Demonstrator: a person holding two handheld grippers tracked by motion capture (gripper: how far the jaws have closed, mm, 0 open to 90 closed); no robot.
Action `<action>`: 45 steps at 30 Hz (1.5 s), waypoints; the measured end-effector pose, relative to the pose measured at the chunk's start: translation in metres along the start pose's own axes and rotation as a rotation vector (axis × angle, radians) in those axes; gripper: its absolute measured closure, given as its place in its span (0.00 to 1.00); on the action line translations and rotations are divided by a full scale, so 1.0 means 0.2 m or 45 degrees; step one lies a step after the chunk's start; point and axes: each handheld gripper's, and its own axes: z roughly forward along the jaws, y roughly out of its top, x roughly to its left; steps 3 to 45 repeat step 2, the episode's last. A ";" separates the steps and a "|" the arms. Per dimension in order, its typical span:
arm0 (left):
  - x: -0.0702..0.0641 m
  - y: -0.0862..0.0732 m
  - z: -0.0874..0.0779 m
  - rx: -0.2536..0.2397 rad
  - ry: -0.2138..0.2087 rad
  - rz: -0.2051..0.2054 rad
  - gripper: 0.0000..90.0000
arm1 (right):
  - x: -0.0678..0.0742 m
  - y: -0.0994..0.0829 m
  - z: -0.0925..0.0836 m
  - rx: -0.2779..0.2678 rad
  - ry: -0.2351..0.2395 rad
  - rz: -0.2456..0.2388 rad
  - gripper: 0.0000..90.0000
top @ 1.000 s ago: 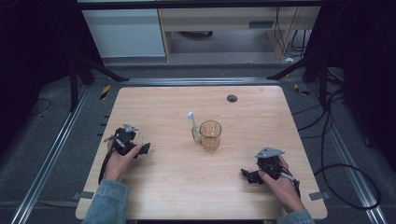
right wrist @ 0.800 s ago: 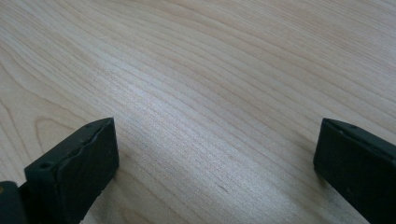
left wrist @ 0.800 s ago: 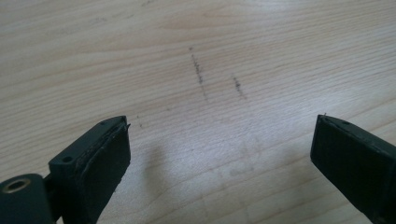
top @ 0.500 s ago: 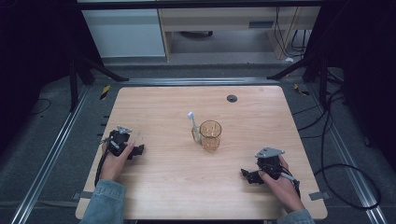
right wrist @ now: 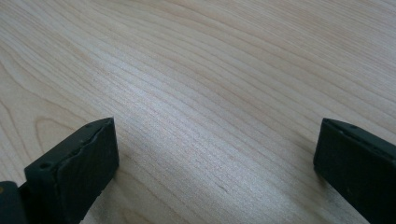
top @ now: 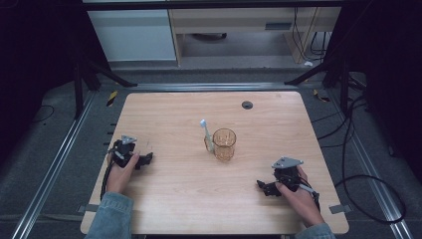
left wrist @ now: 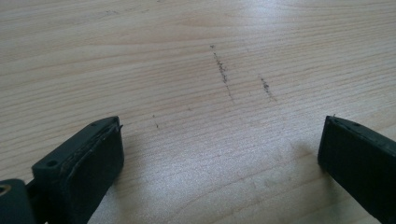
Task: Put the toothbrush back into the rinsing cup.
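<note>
Grippers sit low on the wooden table in the high view: the left gripper at eight o'clock, the right gripper at four o'clock, both well apart from the amber glass near the centre, where a toothbrush leans against its nine o'clock side. Left gripper view: jaws spread wide over scuffed bare wood, holding nothing. Right gripper view: jaws equally wide, gripping nothing, over bare grain.

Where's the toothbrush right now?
In the high view, the toothbrush stands near the table's middle, leaning against the left side of the amber cup, head up.
</note>
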 end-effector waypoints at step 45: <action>0.00 0.00 0.00 0.001 0.004 -0.006 0.00 | 0.00 0.00 0.00 0.000 0.000 0.000 0.00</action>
